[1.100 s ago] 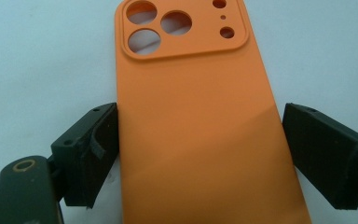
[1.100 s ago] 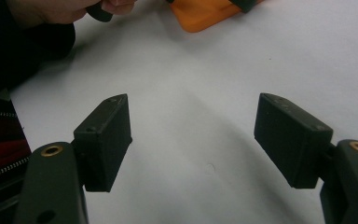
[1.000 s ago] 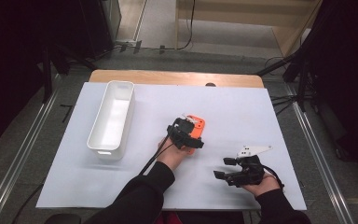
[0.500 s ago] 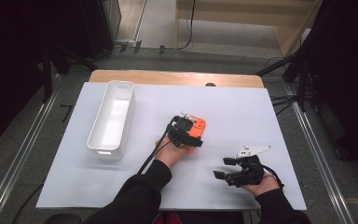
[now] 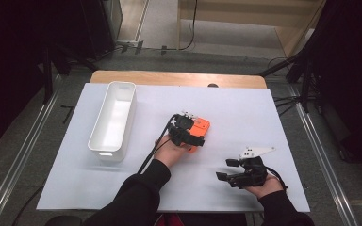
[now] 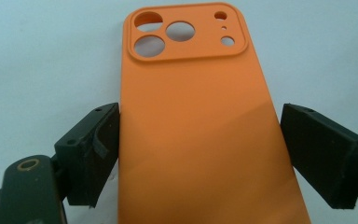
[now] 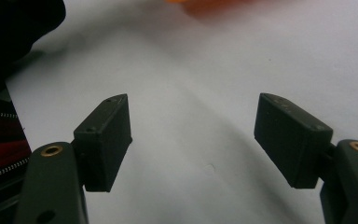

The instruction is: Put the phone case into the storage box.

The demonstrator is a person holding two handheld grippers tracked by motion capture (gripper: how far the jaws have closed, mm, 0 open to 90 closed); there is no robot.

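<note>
Left gripper [image 6: 198, 154], jaws wide, straddles the orange phone case [image 6: 200, 126] at frame centre; light, bendy—grip its long edges.

A white sheet [image 5: 245, 108] covers most of the wooden table [image 5: 169, 77]. On its left part stands a long white bin [image 5: 114, 120], set lengthwise. Near the middle the left gripper [image 5: 188, 136] sits over an orange phone case [image 5: 199, 129] (its jaw spacing is hidden). The right gripper [image 5: 226, 169] rests well apart, near the front edge, jaws spread, pointing left.
</note>
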